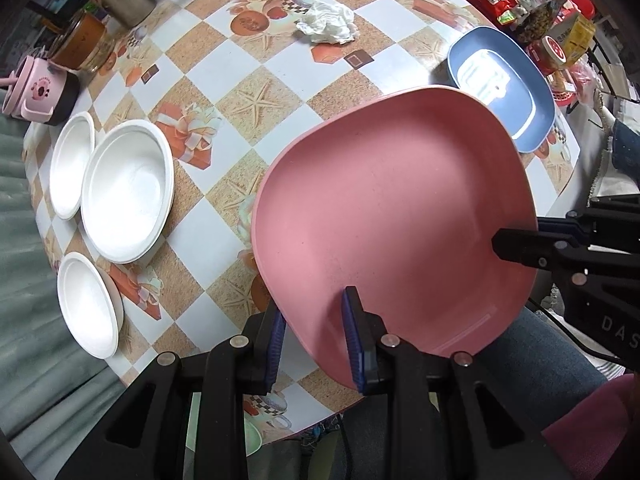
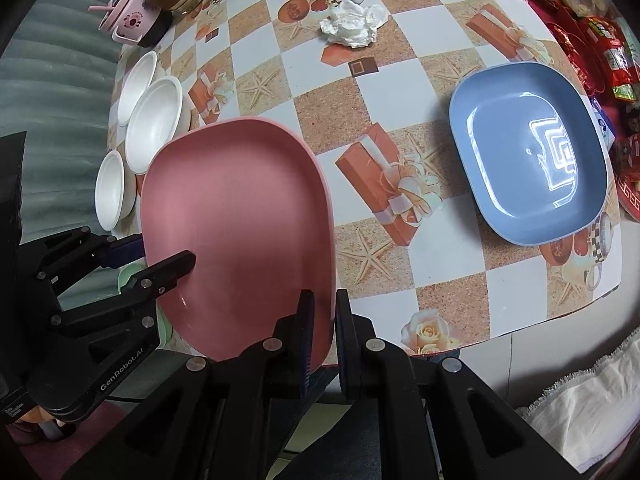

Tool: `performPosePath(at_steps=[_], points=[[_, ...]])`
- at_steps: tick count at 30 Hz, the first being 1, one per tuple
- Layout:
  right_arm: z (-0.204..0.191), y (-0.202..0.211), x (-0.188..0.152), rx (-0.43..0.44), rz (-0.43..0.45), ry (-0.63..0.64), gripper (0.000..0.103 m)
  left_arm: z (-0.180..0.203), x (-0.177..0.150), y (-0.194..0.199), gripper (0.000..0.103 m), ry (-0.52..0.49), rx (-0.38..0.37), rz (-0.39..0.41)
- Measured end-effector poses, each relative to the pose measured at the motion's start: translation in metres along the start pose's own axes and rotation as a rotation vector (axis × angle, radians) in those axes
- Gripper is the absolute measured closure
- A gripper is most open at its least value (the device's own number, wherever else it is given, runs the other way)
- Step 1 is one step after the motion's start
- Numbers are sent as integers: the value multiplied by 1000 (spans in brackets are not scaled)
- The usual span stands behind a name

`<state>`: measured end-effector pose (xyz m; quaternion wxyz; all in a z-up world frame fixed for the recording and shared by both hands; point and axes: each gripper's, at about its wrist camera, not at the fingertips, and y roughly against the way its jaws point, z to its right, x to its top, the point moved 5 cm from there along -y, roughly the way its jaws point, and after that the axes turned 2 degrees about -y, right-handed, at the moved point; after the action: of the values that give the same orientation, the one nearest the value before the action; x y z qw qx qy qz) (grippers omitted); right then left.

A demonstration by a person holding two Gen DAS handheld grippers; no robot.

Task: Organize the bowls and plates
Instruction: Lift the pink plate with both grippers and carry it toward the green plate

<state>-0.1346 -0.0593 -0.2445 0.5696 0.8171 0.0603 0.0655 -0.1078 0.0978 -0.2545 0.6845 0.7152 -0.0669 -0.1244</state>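
Observation:
A pink square plate (image 1: 396, 216) hangs over the near edge of the table, held from two sides. My left gripper (image 1: 314, 340) is shut on its near rim, one blue pad above and one below. My right gripper (image 1: 516, 242) bites the plate's right rim. In the right wrist view the pink plate (image 2: 240, 216) is pinched at its rim by my right gripper (image 2: 324, 328), and my left gripper (image 2: 156, 256) clamps its left edge. A blue plate (image 2: 528, 152) lies on the table to the right. Three white bowls (image 1: 128, 188) sit at the table's left edge.
A crumpled tissue (image 2: 354, 24) lies mid-table at the back. A pink mug (image 1: 40, 88), a jar (image 1: 80, 42) and cups stand far left. Red snack packets (image 2: 600, 44) crowd the right side. A pale green dish (image 2: 132, 276) shows below the plate. A person's jeans-clad leg (image 1: 552, 356) is under the edge.

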Motion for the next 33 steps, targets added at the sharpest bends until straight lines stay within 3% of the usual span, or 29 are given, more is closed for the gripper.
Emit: performPosePath(at_steps=[22,33], points=[[-6,-8,-4,-4,-16,19,90,-3,-9,-5,73,26,-3,-7],[-57,-30,-10,-54,-83,181,90,-38,-46,-8,73,194,-22,20]])
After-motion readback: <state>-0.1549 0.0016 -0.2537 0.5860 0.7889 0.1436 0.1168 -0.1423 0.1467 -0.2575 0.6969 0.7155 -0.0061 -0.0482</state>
